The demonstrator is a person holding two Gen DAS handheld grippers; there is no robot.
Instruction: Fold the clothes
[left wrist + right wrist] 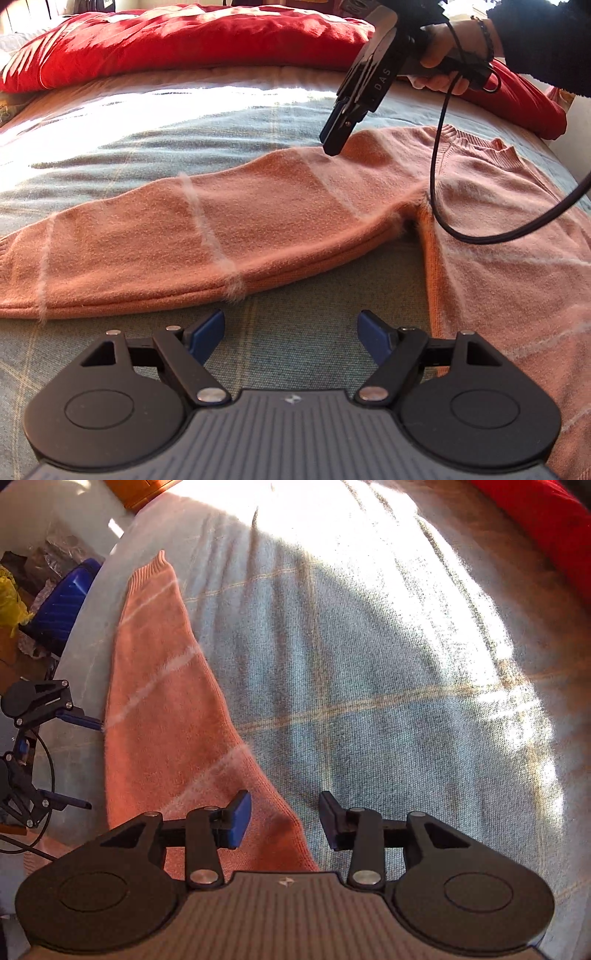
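A salmon sweater (498,206) with thin white stripes lies flat on the bed, collar toward the far right. Its sleeve (184,236) stretches out to the left. My left gripper (291,325) is open, low over the blanket just in front of the sleeve's lower edge, with nothing between its fingers. My right gripper (332,146), held by a hand (439,48), points down at the top of the sleeve near the shoulder. In the right wrist view the right gripper (284,806) is open across the edge of the sleeve (159,686). The left gripper (88,764) shows open at the left.
A blue-grey checked blanket (166,147) covers the bed, with strong sunlight on it. A bulky red cloth (184,44) lies along the far side. A black cable (443,206) loops over the sweater's chest. Off the bed's edge sit a blue box (62,605) and clutter.
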